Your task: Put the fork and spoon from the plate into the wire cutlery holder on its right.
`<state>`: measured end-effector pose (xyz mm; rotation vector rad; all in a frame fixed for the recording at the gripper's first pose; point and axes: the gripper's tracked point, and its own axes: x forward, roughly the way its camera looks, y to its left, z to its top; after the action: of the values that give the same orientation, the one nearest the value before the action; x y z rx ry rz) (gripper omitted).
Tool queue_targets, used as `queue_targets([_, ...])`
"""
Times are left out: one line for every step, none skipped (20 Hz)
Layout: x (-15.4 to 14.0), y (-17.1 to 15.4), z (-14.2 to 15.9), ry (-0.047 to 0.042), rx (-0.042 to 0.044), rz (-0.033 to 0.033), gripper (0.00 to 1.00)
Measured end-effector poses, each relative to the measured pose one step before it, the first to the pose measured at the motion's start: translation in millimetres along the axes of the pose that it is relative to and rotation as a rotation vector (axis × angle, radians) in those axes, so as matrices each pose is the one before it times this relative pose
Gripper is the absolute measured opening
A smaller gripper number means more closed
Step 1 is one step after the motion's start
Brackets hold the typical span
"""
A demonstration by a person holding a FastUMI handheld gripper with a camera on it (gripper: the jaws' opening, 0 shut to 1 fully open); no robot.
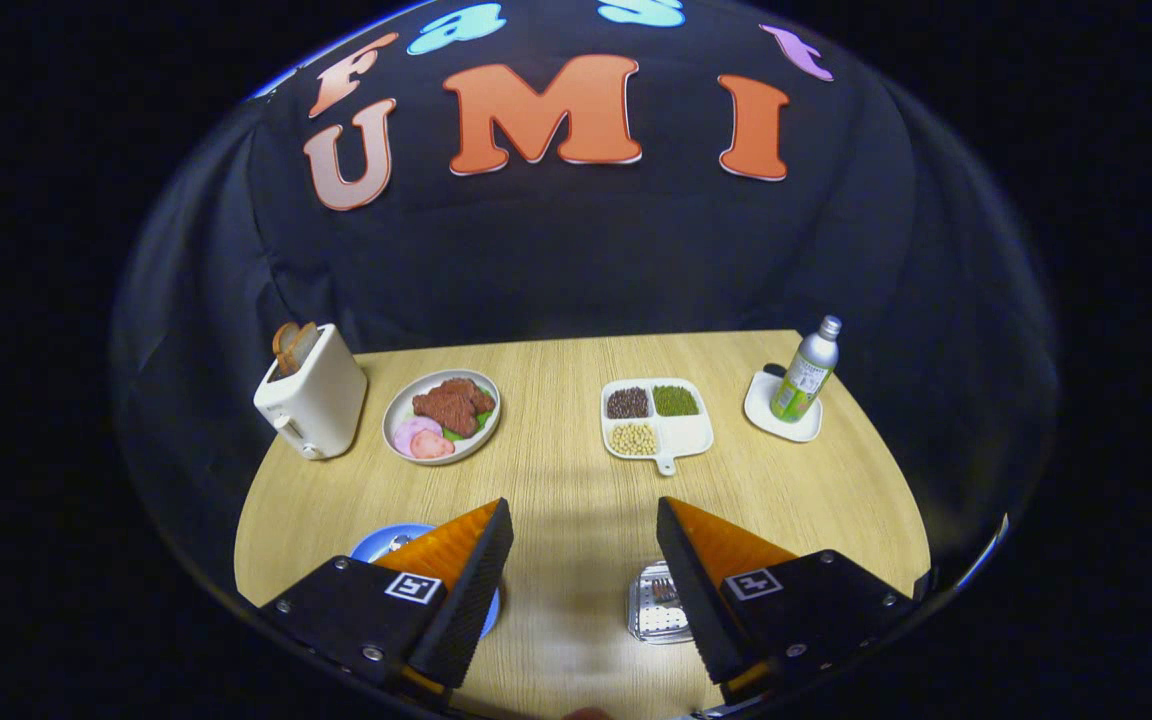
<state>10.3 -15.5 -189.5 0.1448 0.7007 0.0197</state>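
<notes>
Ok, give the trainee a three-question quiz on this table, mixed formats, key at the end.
1. True or false: the gripper is shut on the fork.
2. Multiple choice: what stands at the far right of the table? A) toaster B) bottle C) wire holder
3. Fill the gap: the blue plate lies partly behind one finger, and the holder lies partly behind the ____ finger.

Key
1. False: the fingers stand wide apart over bare table, holding nothing.
2. B: the bottle stands on a small white tray; the toaster is at the far left.
3. Other.
</notes>
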Motion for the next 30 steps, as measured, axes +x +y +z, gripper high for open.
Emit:
queue_targets([-4.47,2.32,10.28,-0.06068,-0.00529,0.00015,0.88])
queue_targets([-6.49,5.4,11.48,-0.06021,-0.00916,0.00667,0.88])
queue_targets([-5.18,9.08,10.43,-0.06349,-0.01663,0.00181,0.88])
queue_targets([-0.03,6.19,7.96,-0.04905,-0.02433,0.00567,0.88])
queue_targets([-1.6,7.89,4.76,-0.02625,-0.02955,0.00803,0.87])
queue_targets([-0.5,10.13,0.08,-0.01946,-0.01719,0.01351,0.87])
queue_targets([-0.94,10.3,2.36,-0.01024,-0.00667,0.02161,0.88])
queue_targets([0.31,10.86,0.05,-0.00401,-0.00347,0.02014,0.88])
queue_targets([0.36,10.44,-2.6,0.00071,-0.00576,0.01816,0.89])
queue_targets([0.02,9.31,-2.32,0.00403,-0.0048,0.01625,0.89])
queue_targets([0.38,9.93,-2.45,0.00515,0.00208,0.01659,0.9])
queue_targets([0.4,10.2,-2.56,0.00709,0.00549,0.01815,0.9])
queue_targets([2.07,8.4,-2.14,0.00526,0.00333,0.01347,0.9])
queue_targets([1.36,7.06,-2.46,0.00929,-0.00064,0.01103,0.9])
queue_targets([0.03,6.16,-3.22,0.00888,-0.00119,0.01014,0.91])
queue_targets([2.16,6.6,-4.78,0.01271,-0.00057,0.01017,0.91])
queue_targets([1.76,6.34,-5.21,0.01662,0.00105,0.01155,0.91])
queue_targets([0.97,7.82,-6.83,0.02571,0.00058,0.01189,0.91])
queue_targets([2.72,5.8,-8.49,0.03185,0.00196,0.00866,0.9])
queue_targets([2.24,6.28,-9.68,0.03522,0.00419,0.01427,0.9])
queue_targets([2.61,4.71,-8.08,0.03071,0.00517,0.00567,0.91])
queue_targets([4.28,4.32,-10.3,0.04219,0.00253,0.00738,0.91])
queue_targets([3.75,7.04,-10.37,0.03624,0.00722,0.0109,0.91])
queue_targets([3.75,5.16,-10.55,0.03584,0.00462,0.00639,0.91])
queue_targets([3.25,4.85,-9.75,0.03285,0.00308,0.00382,0.91])
queue_targets([4.28,4.43,-9.08,0.02904,0.00183,0.0021,0.91])
queue_targets([3.81,4.73,-9.73,0.03105,0.00001,0.00198,0.91])
queue_targets([4.66,4.41,-10.75,0.03536,-0.00197,-0.00032,0.91])
queue_targets([7.2,5.38,-8.22,0.03082,0.00068,-0.00353,0.91])
queue_targets([5.84,4.35,-9.47,0.02974,0.0031,-0.00342,0.91])
